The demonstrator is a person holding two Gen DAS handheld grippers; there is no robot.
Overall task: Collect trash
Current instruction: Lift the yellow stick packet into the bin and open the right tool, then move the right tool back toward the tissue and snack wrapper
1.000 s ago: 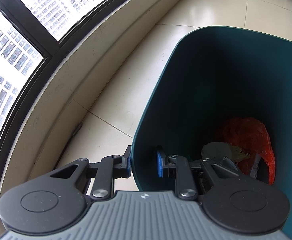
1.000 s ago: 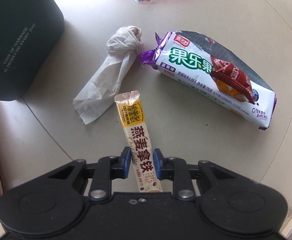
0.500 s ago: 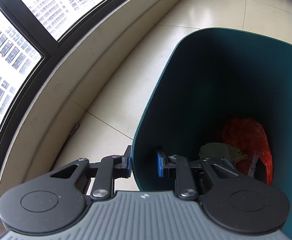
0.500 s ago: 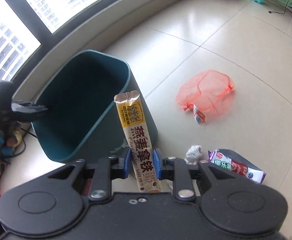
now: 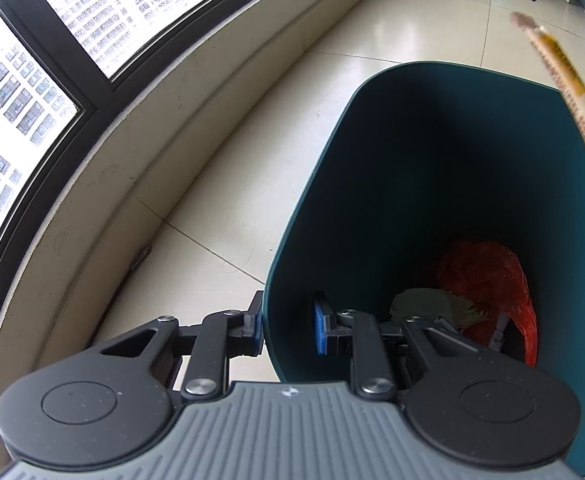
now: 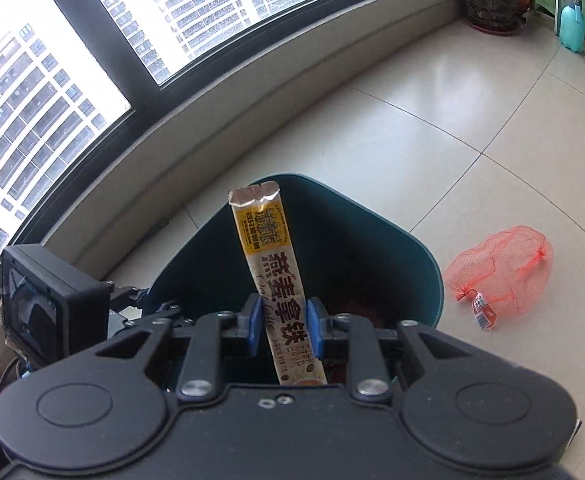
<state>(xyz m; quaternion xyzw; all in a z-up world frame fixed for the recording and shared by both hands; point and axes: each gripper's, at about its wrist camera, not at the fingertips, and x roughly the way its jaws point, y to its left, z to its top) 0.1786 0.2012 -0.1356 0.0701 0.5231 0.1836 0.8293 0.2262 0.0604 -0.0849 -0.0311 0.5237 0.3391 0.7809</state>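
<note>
With the left gripper (image 5: 286, 326) clamping the teal bin's (image 5: 444, 184) rim and orange and pale trash already lying inside, the right gripper (image 6: 280, 326) is pinching a sachet (image 6: 270, 264) above the opening, leaving a red net bag (image 6: 500, 270) on the floor.

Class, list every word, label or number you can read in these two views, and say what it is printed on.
"燕麦拿铁": large dark characters on the stick sachet clamped in the right gripper.
"Oat Latte": faint script beside those characters, read with some doubt.
Yellow band near the sachet's top, and small print at its base: too small to read.
Tag on the red net bag: too small to read.
Left wrist view: sachet blurred, unreadable.
</note>
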